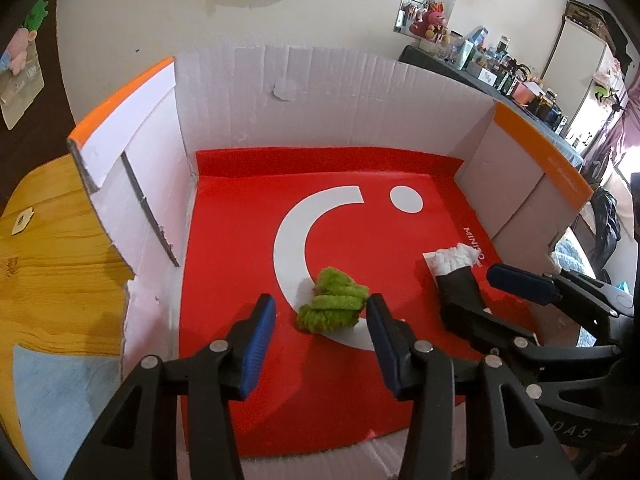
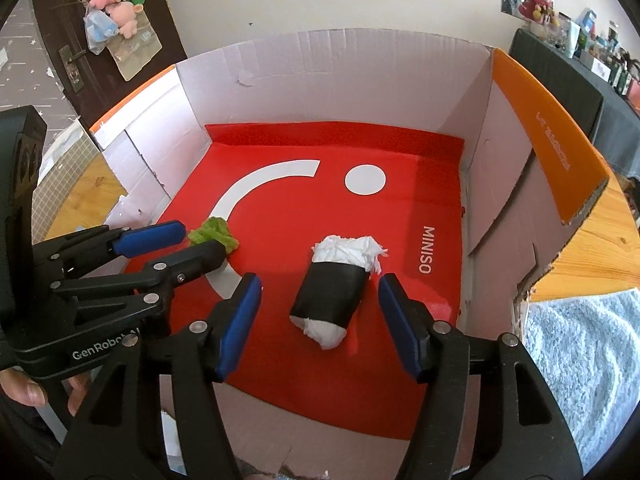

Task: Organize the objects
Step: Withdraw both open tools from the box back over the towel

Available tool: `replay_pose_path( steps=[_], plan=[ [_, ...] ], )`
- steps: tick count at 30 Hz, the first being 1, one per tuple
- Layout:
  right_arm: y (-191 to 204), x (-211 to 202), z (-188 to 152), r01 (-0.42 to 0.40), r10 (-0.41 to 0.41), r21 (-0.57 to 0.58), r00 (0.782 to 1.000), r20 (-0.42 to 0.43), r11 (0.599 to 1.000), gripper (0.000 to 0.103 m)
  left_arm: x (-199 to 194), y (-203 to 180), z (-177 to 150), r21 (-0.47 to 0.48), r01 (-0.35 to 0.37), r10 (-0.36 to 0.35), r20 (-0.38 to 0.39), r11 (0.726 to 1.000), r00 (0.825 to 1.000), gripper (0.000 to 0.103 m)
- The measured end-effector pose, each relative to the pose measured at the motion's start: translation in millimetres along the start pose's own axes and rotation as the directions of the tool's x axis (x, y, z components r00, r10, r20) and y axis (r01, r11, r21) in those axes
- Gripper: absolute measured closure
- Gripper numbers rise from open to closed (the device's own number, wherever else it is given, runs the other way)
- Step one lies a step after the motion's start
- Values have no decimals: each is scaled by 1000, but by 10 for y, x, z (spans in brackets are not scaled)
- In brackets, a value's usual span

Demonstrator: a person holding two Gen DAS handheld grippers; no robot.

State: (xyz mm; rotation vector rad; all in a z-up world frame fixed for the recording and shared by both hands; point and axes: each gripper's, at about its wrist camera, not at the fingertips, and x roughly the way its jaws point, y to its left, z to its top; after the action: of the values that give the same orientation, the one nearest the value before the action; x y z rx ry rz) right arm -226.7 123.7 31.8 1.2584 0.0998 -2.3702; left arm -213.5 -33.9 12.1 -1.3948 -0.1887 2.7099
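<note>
Cream wall (image 1: 320, 12), cluttered dark shelf (image 1: 500, 76) right, wooden tabletop (image 1: 52, 280).

Both grippers, the left gripper (image 1: 320, 320) and the right gripper (image 2: 318, 306), were black plastic scissor-linkage frames with silver rivets at the pivots and ribbed blue pads (image 1: 258, 350) on the fingers, one body lettered "GenRobot" in white.

Inside the white cardboard box (image 1: 320, 92) with orange flaps lies a red sheet (image 1: 248, 264) printed with a white arc and dot. On it: a lime-green fuzzy bundle (image 1: 334, 306) and a black-banded white roll (image 2: 336, 292).
</note>
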Motion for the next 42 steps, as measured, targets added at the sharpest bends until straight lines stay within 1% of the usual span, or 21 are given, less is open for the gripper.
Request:
replay_pose_path(
  steps=[4, 11, 14, 16, 19, 21, 22, 28, 31, 37, 39, 40, 42],
  plan=[
    [26, -51, -24, -3, 3, -5, 1000, 8, 1000, 40, -21, -6, -28, -1, -1, 1, 5, 1000, 1000, 53],
    [67, -115, -90, -10, 11, -11, 1000, 16, 1000, 39, -117, -25, -110, -6, 5, -5, 20, 1000, 1000, 53],
    [88, -145, -117, -12, 12, -14, 1000, 22, 1000, 37, -156, -34, -156, -4, 3, -3, 24, 1000, 1000, 53],
    [104, -178, -134, -9, 9, -18, 1000, 28, 1000, 33, -182, -27, -178, -7, 2, -1, 26, 1000, 1000, 53],
    [112, -224, -159, -4, 5, -16, 999, 34, 1000, 33, -230, -4, -205, -18, 2, -1, 31, 1000, 1000, 53],
    [112, -243, -174, -3, 3, -16, 999, 37, 1000, 33, -267, 8, -228, -22, -1, 2, 36, 1000, 999, 48],
    [114, -254, -184, -2, 2, -15, 999, 39, 1000, 33, -279, 6, -238, -22, -4, 5, 39, 1000, 999, 43],
    [154, -348, -244, -1, 2, -19, 999, 53, 1000, 32, -388, -11, -284, -16, -8, 9, 58, 1000, 998, 42],
    [171, -405, -287, 3, -2, -22, 998, 65, 1000, 29, -437, -7, -311, -19, -12, 13, 68, 1000, 998, 35],
    [193, -487, -386, 8, -6, -26, 996, 85, 1000, 28, -494, -27, -382, -14, -15, 15, 73, 1000, 997, 34],
    [194, -503, -407, 11, -8, -27, 996, 88, 1000, 26, -516, -32, -403, -12, -14, 15, 76, 1000, 997, 32],
    [200, -516, -419, 16, -14, -28, 996, 90, 999, 24, -530, -33, -413, -13, -14, 15, 80, 1000, 997, 29],
    [216, -545, -440, 22, -19, -33, 995, 96, 999, 24, -561, -33, -427, -15, -12, 13, 89, 1000, 996, 27]
  ],
)
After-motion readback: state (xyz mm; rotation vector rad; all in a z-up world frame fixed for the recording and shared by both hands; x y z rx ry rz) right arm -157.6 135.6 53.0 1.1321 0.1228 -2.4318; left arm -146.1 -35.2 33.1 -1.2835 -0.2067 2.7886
